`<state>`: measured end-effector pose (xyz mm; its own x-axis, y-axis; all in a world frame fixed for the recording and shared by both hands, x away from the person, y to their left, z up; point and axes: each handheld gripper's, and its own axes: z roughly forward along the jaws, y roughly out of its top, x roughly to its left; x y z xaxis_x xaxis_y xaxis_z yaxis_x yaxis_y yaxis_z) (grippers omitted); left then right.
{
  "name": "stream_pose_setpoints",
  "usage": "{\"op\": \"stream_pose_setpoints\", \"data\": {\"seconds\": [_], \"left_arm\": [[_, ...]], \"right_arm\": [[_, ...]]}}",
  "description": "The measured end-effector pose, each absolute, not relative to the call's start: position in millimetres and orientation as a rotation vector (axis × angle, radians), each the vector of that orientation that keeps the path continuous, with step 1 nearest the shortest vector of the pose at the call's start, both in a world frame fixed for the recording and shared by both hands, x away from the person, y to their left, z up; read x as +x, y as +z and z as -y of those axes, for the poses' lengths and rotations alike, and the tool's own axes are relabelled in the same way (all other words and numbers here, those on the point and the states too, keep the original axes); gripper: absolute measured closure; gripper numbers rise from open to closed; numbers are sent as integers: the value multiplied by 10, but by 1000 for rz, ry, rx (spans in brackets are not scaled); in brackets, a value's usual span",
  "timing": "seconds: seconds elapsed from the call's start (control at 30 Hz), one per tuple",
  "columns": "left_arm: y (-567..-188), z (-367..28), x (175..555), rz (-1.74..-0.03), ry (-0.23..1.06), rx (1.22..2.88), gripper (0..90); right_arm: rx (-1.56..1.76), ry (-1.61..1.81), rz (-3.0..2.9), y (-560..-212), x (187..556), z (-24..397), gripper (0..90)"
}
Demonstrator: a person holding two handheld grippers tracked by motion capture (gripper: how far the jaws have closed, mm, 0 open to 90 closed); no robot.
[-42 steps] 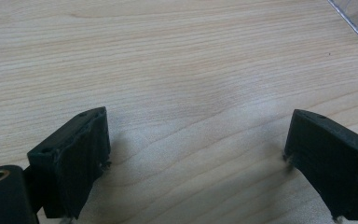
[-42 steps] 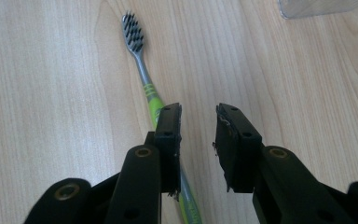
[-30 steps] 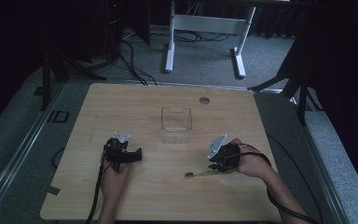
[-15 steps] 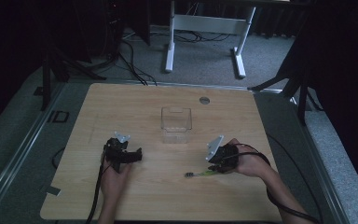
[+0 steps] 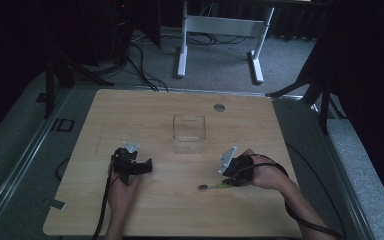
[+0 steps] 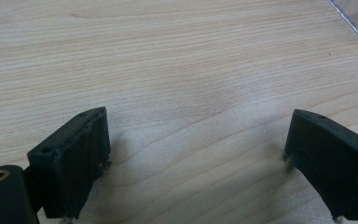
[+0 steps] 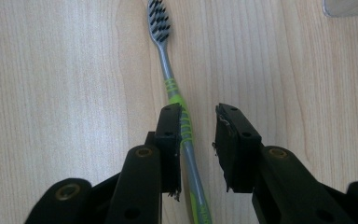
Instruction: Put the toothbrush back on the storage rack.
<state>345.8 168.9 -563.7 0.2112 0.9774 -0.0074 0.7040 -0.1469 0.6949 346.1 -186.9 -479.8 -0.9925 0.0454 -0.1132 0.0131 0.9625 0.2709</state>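
A grey and green toothbrush [image 7: 167, 65] lies flat on the wooden table [image 5: 145, 110], bristles pointing away from my right gripper; the high view shows the toothbrush [image 5: 211, 187] just left of the person's right hand. My right gripper [image 7: 198, 114] is open and low over the handle, which runs between the jaws against the left one. The same gripper [image 5: 232, 171] sits at the table's right front. My left gripper [image 6: 196, 126] stands wide open on bare wood with nothing between its jaws, and it [image 5: 139, 166] rests at the left front.
A clear plastic box [image 5: 189, 132] stands near the table's middle, between and beyond the two grippers; its corner shows as [image 6: 354, 18] and its edge as [image 7: 349, 7]. A round grommet [image 5: 219, 107] sits near the far edge. Cables trail off the front.
My right gripper has eased slightly lower and toward the toothbrush. The left gripper and the toothbrush have stayed put.
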Motion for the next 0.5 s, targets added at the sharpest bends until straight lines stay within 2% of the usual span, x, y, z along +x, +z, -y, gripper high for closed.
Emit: {"op": "stream_pose_setpoints", "data": {"seconds": [0.5], "left_arm": [[-5637, -1689, 3458, -1553, 620, 1920, 71]], "right_arm": [[4, 331, -3009, -4829, 3459, 1843, 706]]}}
